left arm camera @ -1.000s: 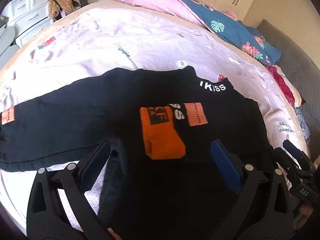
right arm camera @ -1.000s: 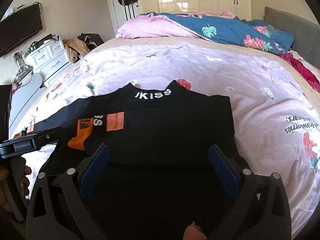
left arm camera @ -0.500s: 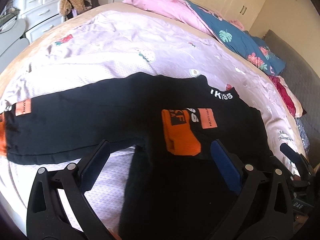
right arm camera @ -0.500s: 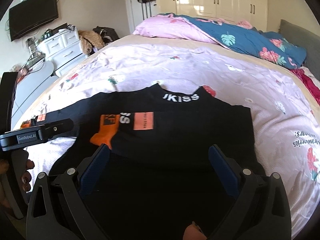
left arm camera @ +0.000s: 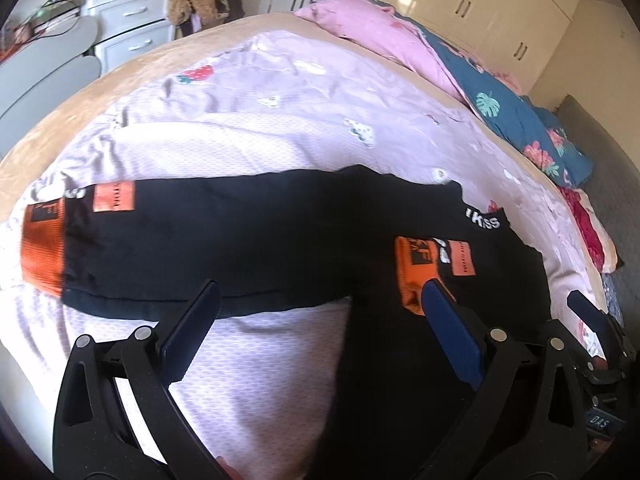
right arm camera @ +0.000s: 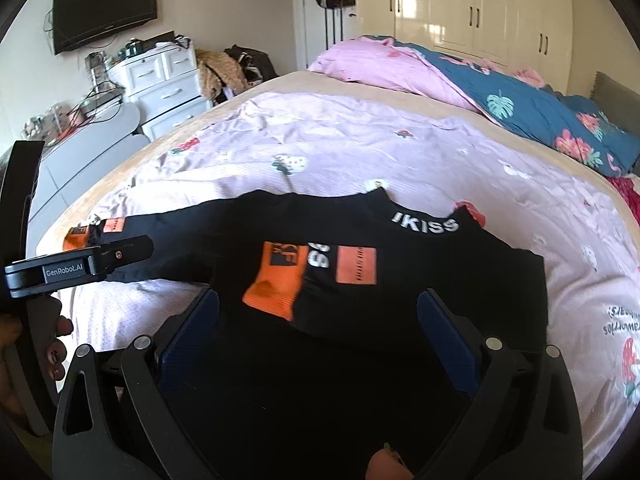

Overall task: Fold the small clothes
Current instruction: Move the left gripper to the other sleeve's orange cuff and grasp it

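— Shirt (right arm camera: 400, 280)? Where is it?
— Flat on the bed (right arm camera: 360, 144), black, one sleeve (right arm camera: 316, 276) folded across the chest, the other sleeve (left arm camera: 192, 240) stretched out sideways.
— Left claw (left arm camera: 320, 320)?
— Spread wide, holding nothing, above the sheet below the stretched sleeve.
— Right claw (right arm camera: 318, 320)?
— Also wide and empty, over the shirt's lower body, near the folded orange cuff (right arm camera: 276, 284).

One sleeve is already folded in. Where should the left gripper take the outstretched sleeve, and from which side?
Take the outstretched sleeve at its orange cuff, its free end and likely the easiest to carry across. The sleeve lies flat on the sheet, so bring the open left gripper in low from beyond the cuff, pinching its edge.
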`<state>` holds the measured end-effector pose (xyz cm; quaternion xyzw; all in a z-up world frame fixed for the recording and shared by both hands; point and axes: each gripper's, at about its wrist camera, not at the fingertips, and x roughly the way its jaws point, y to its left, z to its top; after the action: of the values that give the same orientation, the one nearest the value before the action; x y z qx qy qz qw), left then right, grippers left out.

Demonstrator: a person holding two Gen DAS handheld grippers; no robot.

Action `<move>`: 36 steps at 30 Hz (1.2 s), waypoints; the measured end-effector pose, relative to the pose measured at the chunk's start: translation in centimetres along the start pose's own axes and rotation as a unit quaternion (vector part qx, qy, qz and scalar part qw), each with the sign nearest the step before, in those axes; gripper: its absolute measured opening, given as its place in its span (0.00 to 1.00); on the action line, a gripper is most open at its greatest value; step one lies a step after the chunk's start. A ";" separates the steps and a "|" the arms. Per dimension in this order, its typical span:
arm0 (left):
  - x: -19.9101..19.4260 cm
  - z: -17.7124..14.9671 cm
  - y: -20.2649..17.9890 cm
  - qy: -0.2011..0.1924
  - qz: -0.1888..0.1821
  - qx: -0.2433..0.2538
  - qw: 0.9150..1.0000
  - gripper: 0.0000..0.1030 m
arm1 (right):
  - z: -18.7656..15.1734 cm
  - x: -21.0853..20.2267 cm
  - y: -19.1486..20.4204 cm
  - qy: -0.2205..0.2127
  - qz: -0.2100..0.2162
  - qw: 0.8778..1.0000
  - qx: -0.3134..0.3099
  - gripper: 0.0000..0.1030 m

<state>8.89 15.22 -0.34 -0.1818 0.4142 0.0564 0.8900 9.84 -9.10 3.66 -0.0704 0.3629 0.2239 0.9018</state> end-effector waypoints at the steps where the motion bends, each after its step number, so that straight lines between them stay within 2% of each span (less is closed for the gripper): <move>1: -0.2 0.0 0.4 -0.002 0.003 -0.002 1.000 0.91 | 0.1 0.1 0.3 0.000 0.003 1.000 -0.002 0.96; 18: -2.2 -0.3 7.6 -0.018 0.055 -0.067 0.996 0.91 | 1.5 2.0 5.4 0.015 0.040 0.998 -0.051 0.96; 36: -2.3 -1.3 14.2 -0.019 0.099 -0.139 0.985 0.91 | 2.6 3.7 11.6 0.020 0.081 0.991 -0.106 0.96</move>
<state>2.90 28.04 -3.25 -0.2610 0.4010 0.2052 0.8538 8.50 3.31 3.38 -0.1407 0.3595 0.3321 0.8606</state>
